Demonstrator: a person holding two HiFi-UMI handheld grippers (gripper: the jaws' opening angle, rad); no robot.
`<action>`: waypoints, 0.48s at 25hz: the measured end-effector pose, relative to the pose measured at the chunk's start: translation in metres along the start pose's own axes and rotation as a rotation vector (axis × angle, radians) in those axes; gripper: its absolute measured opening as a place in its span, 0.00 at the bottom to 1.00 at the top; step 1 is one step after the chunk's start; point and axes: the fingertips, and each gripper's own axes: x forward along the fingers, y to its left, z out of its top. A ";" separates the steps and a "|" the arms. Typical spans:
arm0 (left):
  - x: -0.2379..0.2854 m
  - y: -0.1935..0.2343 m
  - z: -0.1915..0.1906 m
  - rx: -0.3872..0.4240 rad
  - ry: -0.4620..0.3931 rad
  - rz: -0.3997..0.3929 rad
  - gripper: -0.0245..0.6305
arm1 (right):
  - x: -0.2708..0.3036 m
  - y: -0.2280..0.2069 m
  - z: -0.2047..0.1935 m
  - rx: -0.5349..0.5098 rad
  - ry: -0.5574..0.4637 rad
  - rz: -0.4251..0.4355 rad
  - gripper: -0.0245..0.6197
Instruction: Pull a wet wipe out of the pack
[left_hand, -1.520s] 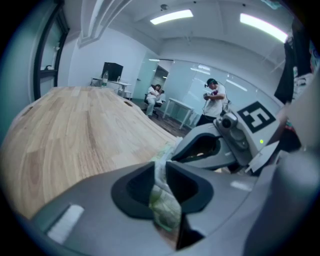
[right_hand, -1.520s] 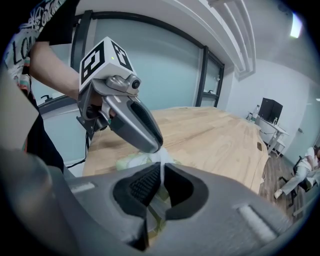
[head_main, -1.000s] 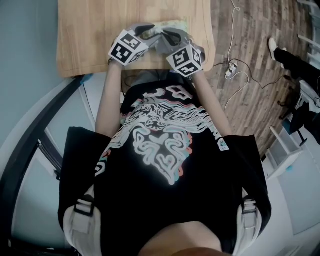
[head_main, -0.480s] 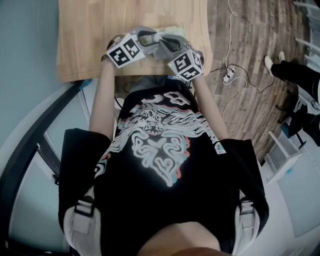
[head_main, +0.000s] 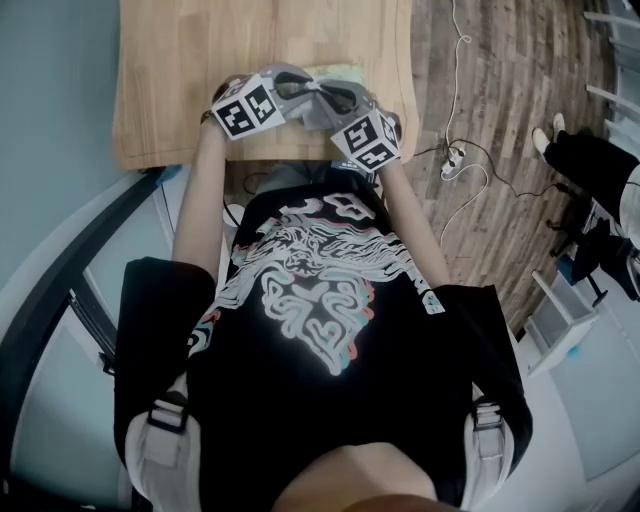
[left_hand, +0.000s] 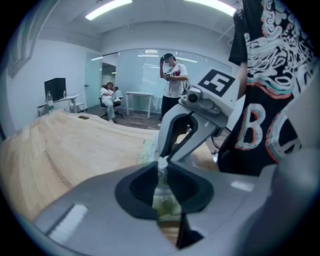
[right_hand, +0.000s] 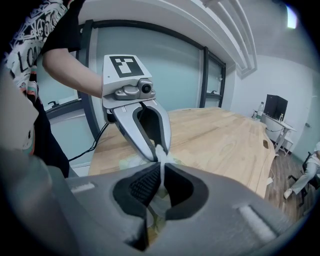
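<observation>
At the head view's upper centre, above the pale green wet-wipe pack on the light wooden table, the left gripper was closing its jaws on the white wipe tuft, which the right gripper also pinched.

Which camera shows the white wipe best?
The right gripper view: the wipe runs up as a white strip, in plain sight. The left gripper view shows just its crumpled tip. The head view doesn't show it.

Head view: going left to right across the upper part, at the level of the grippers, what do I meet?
wooden table → left gripper, jaws closing with the wet wipe between them → right gripper → plug block on its white cable → person's leg
</observation>
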 end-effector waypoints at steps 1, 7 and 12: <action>0.000 -0.002 0.003 0.012 0.000 -0.017 0.09 | 0.000 0.000 0.000 0.001 0.001 0.000 0.07; 0.002 -0.005 0.004 0.011 0.011 -0.030 0.06 | -0.001 -0.001 -0.001 0.007 0.003 -0.002 0.07; -0.003 0.002 0.002 -0.107 -0.042 0.017 0.04 | 0.001 0.002 -0.001 0.022 -0.023 -0.006 0.07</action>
